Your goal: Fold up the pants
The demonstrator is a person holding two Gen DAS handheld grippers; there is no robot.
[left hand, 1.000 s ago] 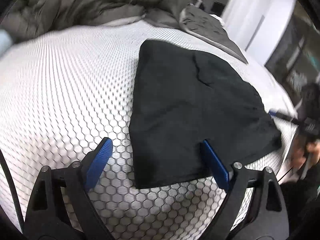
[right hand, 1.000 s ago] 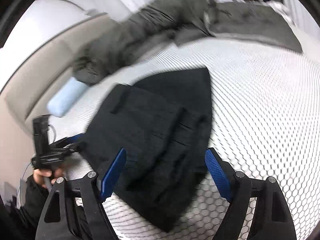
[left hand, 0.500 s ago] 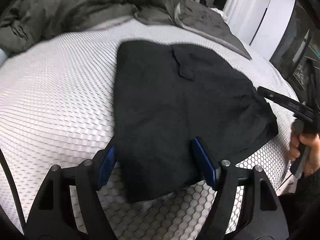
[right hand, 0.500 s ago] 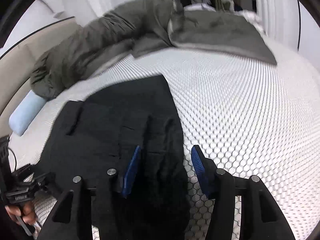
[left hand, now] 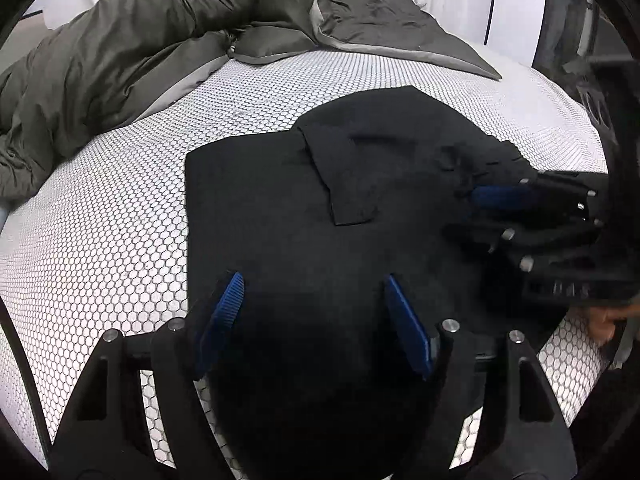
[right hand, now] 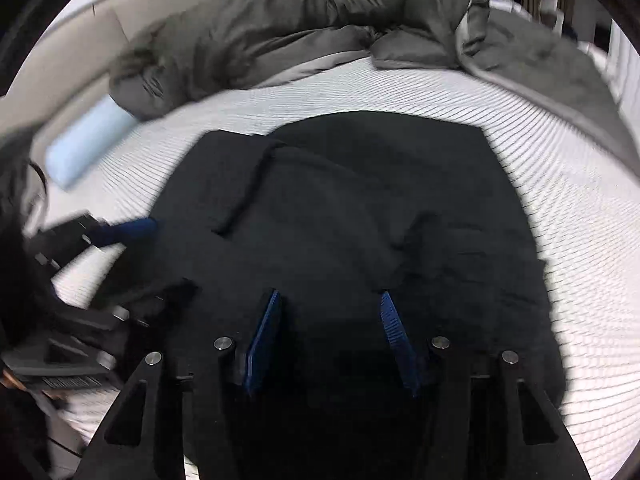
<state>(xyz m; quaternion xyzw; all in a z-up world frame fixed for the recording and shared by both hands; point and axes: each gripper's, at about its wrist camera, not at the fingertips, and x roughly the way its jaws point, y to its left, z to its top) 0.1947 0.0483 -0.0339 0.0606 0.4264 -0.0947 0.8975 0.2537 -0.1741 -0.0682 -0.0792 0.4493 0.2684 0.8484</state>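
The landmark is the black pants (left hand: 312, 216), lying flat and partly folded on the bed (left hand: 120, 208), whose white cover carries a honeycomb pattern.

In the left wrist view, a rumpled grey duvet (left hand: 132, 52) lies beyond the pants and to their left, apart from them, with bare cover between. The left hand-held gripper (left hand: 314, 312) is low over the near part of the pants, its blue pads (left hand: 224, 312) standing apart with dark fabric spread under and between them; they do not press on the cloth. Its jaws narrowed a little within the last second. A pocket flap shows near the middle of the pants. At the right edge of the pants the right hand-held gripper (left hand: 500, 196) reaches in from the side, one blue pad touching or just over the crumpled cloth there; which, I cannot tell.

In the right wrist view, which is blurred by motion, a pale blue pillow (right hand: 88, 148) lies left of the pants, near the duvet (right hand: 280, 28). The left hand-held gripper (right hand: 132, 230) shows at the left edge of the pants (right hand: 360, 200). The right hand-held gripper (right hand: 328, 320) hangs over the near part of the pants with its pads apart; its jaws have just been closing, with fabric lying between them but not pinched.
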